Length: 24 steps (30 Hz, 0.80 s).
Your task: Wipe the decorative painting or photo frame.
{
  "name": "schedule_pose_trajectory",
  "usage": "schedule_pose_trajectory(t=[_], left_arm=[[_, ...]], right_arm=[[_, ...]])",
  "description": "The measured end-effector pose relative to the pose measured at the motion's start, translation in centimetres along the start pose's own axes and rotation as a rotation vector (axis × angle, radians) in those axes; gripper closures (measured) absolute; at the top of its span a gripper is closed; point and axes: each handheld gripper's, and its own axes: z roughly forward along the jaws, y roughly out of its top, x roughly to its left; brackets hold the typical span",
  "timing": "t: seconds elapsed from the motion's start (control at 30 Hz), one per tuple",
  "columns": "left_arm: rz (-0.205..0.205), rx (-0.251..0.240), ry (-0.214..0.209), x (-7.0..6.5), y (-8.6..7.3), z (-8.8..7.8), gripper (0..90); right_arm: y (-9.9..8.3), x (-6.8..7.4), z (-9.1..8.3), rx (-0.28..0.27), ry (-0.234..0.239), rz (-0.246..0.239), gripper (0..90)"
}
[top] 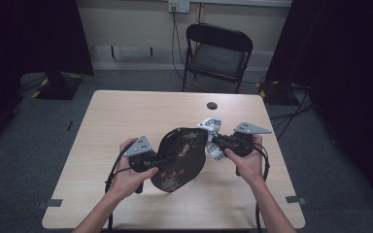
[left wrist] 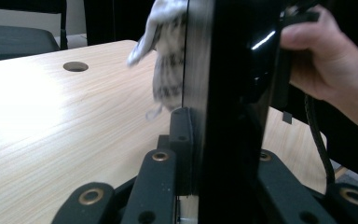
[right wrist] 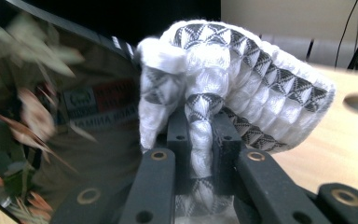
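Between the left gripper's (top: 167,159) clenched fingers stands a black tray (top: 182,158); right gripper (top: 214,140), grasping a cloth (top: 210,127), wipes it; next, judged, sweep across.

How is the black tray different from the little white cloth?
The black tray is big, hard and shiny, with flowers painted on; the cloth is small, soft and white with a grey pattern. The tray is held up on edge; the cloth is bunched against it. Each is pinched in a hand-held gripper.

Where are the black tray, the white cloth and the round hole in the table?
black tray (top: 182,158), high view, its painted face.
white cloth (right wrist: 242,70), right gripper view, its patterned bulge.
round hole (top: 212,105), high view, its dark middle.
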Motion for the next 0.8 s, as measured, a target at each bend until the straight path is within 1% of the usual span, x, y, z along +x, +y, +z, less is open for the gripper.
schedule_pose_trajectory(t=[0.1,0.17,0.27,0.4,0.47,0.53,0.57,0.67,0.73,0.8], left_arm=[[-0.003,0.004,-0.001,0.0,0.0,-0.1,79.9],[-0.005,0.007,-0.003,0.1,0.0,-0.1,79.5],[-0.01,0.003,-0.003,0.0,-0.1,0.0,79.1],[0.004,0.008,0.001,0.0,-0.1,0.0,79.4],[0.006,0.011,-0.001,0.0,-0.1,0.0,79.6],[0.007,0.01,0.0,-0.1,-0.1,0.0,79.7],[0.009,0.011,0.001,-0.1,-0.1,0.0,79.7],[0.009,0.014,0.002,-0.1,-0.1,0.0,79.8],[0.009,0.013,0.002,-0.1,-0.1,0.0,79.8],[0.009,0.014,0.002,-0.1,-0.1,0.0,79.8]], right_arm=[[-1.0,-0.1,1.1,0.07,0.01,0.007,81.6],[-1.6,0.0,1.8,0.119,0.02,-0.012,81.7],[-1.6,0.0,1.9,0.12,0.02,-0.017,81.6],[-1.1,0.2,1.4,0.064,-0.006,-0.018,81.6],[-1.1,0.2,1.3,0.055,-0.005,-0.012,81.6],[-1.3,0.1,1.4,0.069,0.008,0.003,81.7],[-1.5,0.0,1.5,0.09,0.017,0.004,81.6],[-2.1,0.0,2.0,0.135,0.021,0.003,81.7],[-2.3,-0.1,2.1,0.149,0.019,0.003,81.6],[-2.2,0.0,2.0,0.148,0.015,-0.006,81.6]])
